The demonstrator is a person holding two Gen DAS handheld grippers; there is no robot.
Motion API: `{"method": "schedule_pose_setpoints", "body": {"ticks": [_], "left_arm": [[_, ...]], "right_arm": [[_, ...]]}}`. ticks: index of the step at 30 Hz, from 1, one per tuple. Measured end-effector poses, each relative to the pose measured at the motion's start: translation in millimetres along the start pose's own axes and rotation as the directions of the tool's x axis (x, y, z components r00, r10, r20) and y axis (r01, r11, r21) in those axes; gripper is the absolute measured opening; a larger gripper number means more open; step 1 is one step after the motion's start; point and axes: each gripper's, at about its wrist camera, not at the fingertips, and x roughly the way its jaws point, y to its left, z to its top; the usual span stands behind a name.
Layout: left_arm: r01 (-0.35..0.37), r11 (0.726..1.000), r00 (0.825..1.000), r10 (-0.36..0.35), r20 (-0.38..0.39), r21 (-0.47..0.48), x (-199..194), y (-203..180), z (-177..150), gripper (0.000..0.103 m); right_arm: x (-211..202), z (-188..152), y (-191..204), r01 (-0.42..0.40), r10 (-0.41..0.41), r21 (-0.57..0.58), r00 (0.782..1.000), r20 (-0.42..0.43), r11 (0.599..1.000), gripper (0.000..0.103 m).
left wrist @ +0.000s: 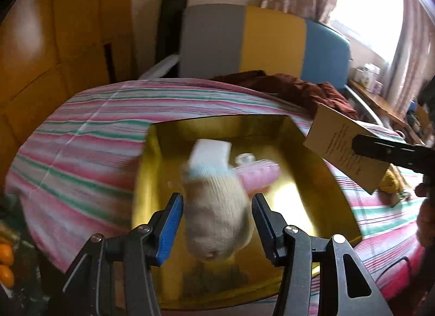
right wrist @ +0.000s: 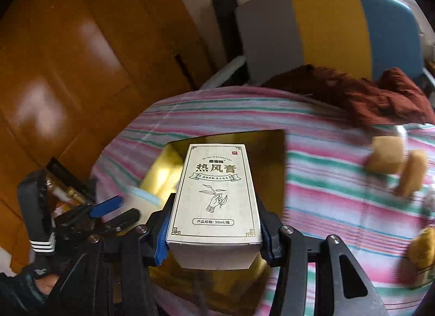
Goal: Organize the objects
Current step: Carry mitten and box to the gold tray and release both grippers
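Left gripper (left wrist: 216,223) jaws stood apart, pads clear of knit glove (left wrist: 214,215) dropping into gold box (left wrist: 312,150). Right gripper (right wrist: 214,223) clenched on printed carton (right wrist: 214,193) above box, probably next in.

Gold tray (left wrist: 285,125) open at top, walled on all four sides; entry from above only. Floor partly taken: white box (left wrist: 212,152), pink ribbed item (left wrist: 258,177) and clear bottle (left wrist: 244,158) crowded at centre and far right; near-left floor bare. Sock (left wrist: 214,220) filling the gap between left gripper (left wrist: 217,201) fingers. Right gripper (right wrist: 214,220) with carton (right wrist: 214,193) above tray's right wall. Striped cloth (left wrist: 81,139) left of tray clear. Brown garment (left wrist: 299,90) blocking far right.
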Motion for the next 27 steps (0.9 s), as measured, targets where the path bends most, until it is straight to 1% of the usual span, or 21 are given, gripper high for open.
{"method": "schedule_pose_setpoints", "body": {"ticks": [1, 2, 3, 4, 5, 7, 11, 12, 15, 18, 21, 24, 27], "left_arm": [[-0.006, 1.0, 1.0, 0.006, 0.003, -0.008, -1.4, 6.8, -1.8, 0.064], [-0.013, 1.0, 1.0, 0.013, 0.009, -0.021, -3.3, 13.4, -3.8, 0.07], [-0.022, 0.999, 1.0, 0.022, 0.017, -0.035, -5.0, 19.1, -5.1, 0.078], [-0.026, 0.999, 0.999, 0.028, 0.025, -0.047, -7.2, 23.8, -6.5, 0.082], [-0.032, 0.998, 0.999, 0.034, 0.033, -0.058, -9.7, 28.5, -7.8, 0.082], [-0.044, 0.997, 0.998, 0.047, 0.039, -0.069, -12.8, 34.5, -9.4, 0.082], [-0.058, 0.994, 0.996, 0.063, 0.056, -0.09, -17.4, 42.9, -8.3, 0.082], [-0.064, 0.994, 0.996, 0.07, 0.061, -0.092, -19.0, 43.2, -7.3, 0.083], [-0.088, 0.992, 0.993, 0.095, 0.072, -0.095, -23.3, 41.8, -5.6, 0.087], [-0.109, 0.99, 0.99, 0.116, 0.083, -0.086, -25.2, 38.0, -4.2, 0.087], [-0.11, 0.991, 0.989, 0.117, 0.095, -0.073, -29.5, 33.2, -2.4, 0.088], [-0.106, 0.993, 0.987, 0.112, 0.112, -0.059, -34.7, 26.7, -1.4, 0.092], [-0.1, 0.994, 0.988, 0.104, 0.118, -0.041, -37.3, 20.0, -0.5, 0.092]], "right_arm": [[8.0, -2.3, 8.9, -0.046, 0.046, 0.006, 0.999, -0.021, 0.999, 0.054], [12.8, -4.4, 14.1, -0.077, 0.077, 0.005, 0.996, -0.035, 0.997, 0.056], [18.7, -7.6, 22.0, -0.103, 0.103, 0.0, 0.994, -0.046, 0.995, 0.058], [22.7, -10.0, 26.4, -0.103, 0.102, -0.003, 0.993, -0.052, 0.995, 0.065], [27.0, -13.0, 30.6, -0.101, 0.101, -0.003, 0.993, -0.061, 0.995, 0.068], [33.6, -18.2, 35.1, -0.107, 0.107, -0.002, 0.991, -0.085, 0.994, 0.068], [34.2, -26.6, 37.3, -0.05, 0.047, -0.033, 0.994, -0.095, 0.998, 0.068], [31.7, -27.4, 37.7, -0.033, 0.03, -0.041, 0.996, -0.09, 0.999, 0.068], [22.6, -30.7, 39.2, 0.028, -0.033, -0.078, 0.998, -0.059, 0.997, 0.068], [15.9, -31.8, 42.2, 0.078, -0.081, -0.11, 0.996, -0.03, 0.991, 0.068], [12.3, -31.4, 45.3, 0.124, -0.126, -0.136, 0.992, -0.005, 0.983, 0.068], [8.8, -30.8, 44.3, 0.149, -0.149, -0.133, 0.989, 0.013, 0.98, 0.068], [4.7, -30.7, 42.7, 0.181, -0.179, -0.131, 0.983, 0.027, 0.975, 0.068]]}}
